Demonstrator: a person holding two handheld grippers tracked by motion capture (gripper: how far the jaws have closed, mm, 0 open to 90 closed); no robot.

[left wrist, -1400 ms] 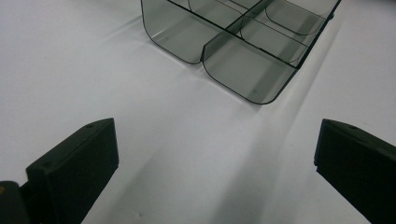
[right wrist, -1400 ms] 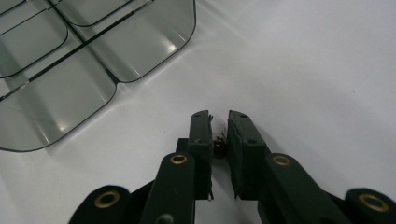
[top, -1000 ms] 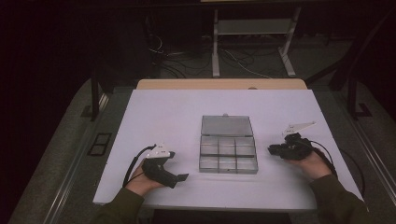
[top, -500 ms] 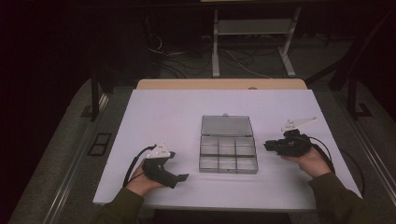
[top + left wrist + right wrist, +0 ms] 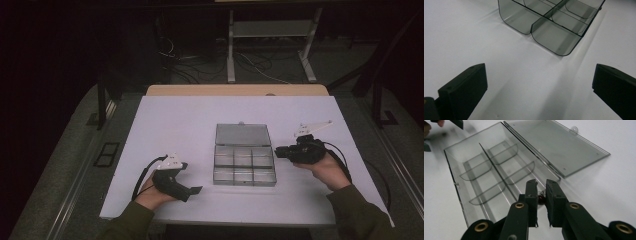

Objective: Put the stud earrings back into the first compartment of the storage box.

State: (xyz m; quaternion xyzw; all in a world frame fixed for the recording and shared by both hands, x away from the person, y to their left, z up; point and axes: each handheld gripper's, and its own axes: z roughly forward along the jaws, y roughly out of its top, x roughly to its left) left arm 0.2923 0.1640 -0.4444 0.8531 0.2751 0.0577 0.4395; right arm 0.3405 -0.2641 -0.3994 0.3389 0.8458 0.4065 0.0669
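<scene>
The right tongs (image 5: 541,195), nearly closed, pinch a small dark red piece (image 5: 541,199). The open compartment box (image 5: 486,180) lies just ahead of them. The left tongs (image 5: 536,87) gape wide, empty, farther off.

A clear grey plastic compartment box (image 5: 244,166) lies flat near the middle of the white table (image 5: 175,120), closer to its near edge. Its hinged lid (image 5: 242,134) is open and lies flat on the table on the far side. Dividers form six compartments in two rows of three. A small dark red part (image 5: 541,199) sits clamped between the right gripper's pads, above the box's right end.
</scene>
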